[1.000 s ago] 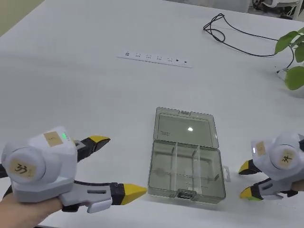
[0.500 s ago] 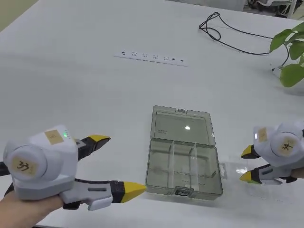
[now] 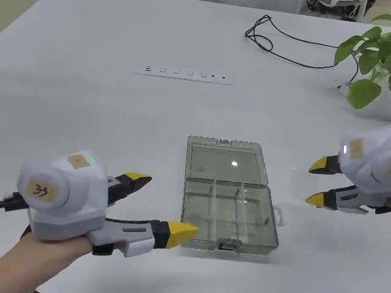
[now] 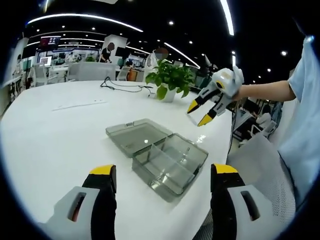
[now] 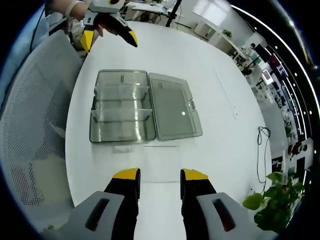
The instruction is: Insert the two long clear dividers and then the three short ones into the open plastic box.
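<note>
box (image 3: 244, 246): open, mid-table, between the grippers
clear divider (image 5: 129, 148): flat on table, just right of box; likely light, stiff, slick, so pinch one end edge
left gripper (image 3: 166, 204): wide open, empty
right gripper (image 5: 160, 174): part open, empty

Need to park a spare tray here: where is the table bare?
The widest bare table lies between the power strip and the open lid, running left. It is crowded at the box: the left gripper is by its left front, and faint clear strips lie between it and the right gripper.
</note>
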The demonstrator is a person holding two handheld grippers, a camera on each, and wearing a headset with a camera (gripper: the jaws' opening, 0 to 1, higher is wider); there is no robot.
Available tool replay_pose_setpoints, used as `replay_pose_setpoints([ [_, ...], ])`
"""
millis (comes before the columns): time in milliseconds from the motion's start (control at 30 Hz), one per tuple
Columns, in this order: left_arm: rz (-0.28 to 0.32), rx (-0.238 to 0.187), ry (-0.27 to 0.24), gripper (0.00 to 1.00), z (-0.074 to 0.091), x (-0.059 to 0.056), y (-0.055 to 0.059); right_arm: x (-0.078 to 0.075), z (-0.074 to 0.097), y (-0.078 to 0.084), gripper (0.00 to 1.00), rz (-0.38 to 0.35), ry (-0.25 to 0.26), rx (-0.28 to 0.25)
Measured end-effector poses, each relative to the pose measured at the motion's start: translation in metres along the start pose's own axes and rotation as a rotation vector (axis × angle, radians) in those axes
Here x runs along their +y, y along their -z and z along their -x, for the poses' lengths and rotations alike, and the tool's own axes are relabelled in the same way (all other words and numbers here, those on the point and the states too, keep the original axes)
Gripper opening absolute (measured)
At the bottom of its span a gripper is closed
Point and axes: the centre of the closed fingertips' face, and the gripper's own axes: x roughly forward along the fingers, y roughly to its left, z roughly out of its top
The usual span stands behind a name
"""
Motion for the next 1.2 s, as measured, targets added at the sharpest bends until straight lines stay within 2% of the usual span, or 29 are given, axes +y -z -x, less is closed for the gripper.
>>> replay_pose_setpoints([
  [67, 0.027, -0.006, 0.023, 0.74, -0.004, -0.002, -0.005, 0.002, 0.005, -0.014, 0.32, 0.023, 0.007, -0.02],
  [200, 0.038, 0.016, 0.054, 0.68, -0.011, -0.008, -0.009, 0.005, 0.01, -0.038, 0.32, 0.06, 0.013, -0.058],
  [300, 0.091, 0.036, 0.095, 0.64, -0.019, -0.017, -0.012, 0.008, 0.011, -0.053, 0.32, 0.096, 0.02, -0.082],
  [367, 0.14, 0.071, 0.115, 0.62, -0.025, -0.023, -0.011, 0.012, 0.01, -0.064, 0.32, 0.126, 0.018, -0.092],
  [400, 0.199, 0.118, 0.12, 0.59, -0.028, -0.024, -0.006, 0.013, 0.009, -0.067, 0.32, 0.135, 0.022, -0.094],
  [433, 0.237, 0.111, 0.147, 0.55, -0.032, -0.027, -0.008, 0.013, 0.007, -0.069, 0.32, 0.137, 0.023, -0.093],
  [467, 0.301, 0.113, 0.147, 0.51, -0.037, -0.026, -0.008, 0.013, 0.005, -0.072, 0.32, 0.134, 0.024, -0.09],
  [533, 0.36, 0.089, 0.176, 0.46, -0.044, -0.032, -0.015, 0.016, 0.003, -0.078, 0.32, 0.14, 0.022, -0.103],
  [567, 0.39, 0.105, 0.171, 0.44, -0.046, -0.032, -0.014, 0.016, 0.002, -0.08, 0.32, 0.142, 0.02, -0.107],
  [700, 0.464, 0.113, 0.189, 0.37, -0.057, -0.035, -0.018, 0.02, 0.0, -0.089, 0.32, 0.153, 0.013, -0.123],
  [767, 0.53, 0.125, 0.199, 0.31, -0.06, -0.036, -0.018, 0.022, -0.002, -0.093, 0.32, 0.158, 0.006, -0.128],
  [867, 0.643, 0.099, 0.215, 0.26, -0.064, -0.036, -0.024, 0.025, -0.005, -0.096, 0.32, 0.175, 0.003, -0.128],
  [900, 0.662, 0.094, 0.22, 0.26, -0.065, -0.037, -0.026, 0.025, -0.006, -0.097, 0.32, 0.178, 0.003, -0.125],
  [967, 0.66, 0.092, 0.217, 0.25, -0.065, -0.036, -0.027, 0.027, -0.008, -0.098, 0.32, 0.175, -0.004, -0.125],
  [1200, 0.676, 0.095, 0.229, 0.14, -0.065, -0.038, -0.028, 0.033, -0.011, -0.106, 0.32, 0.173, -0.022, -0.139],
])
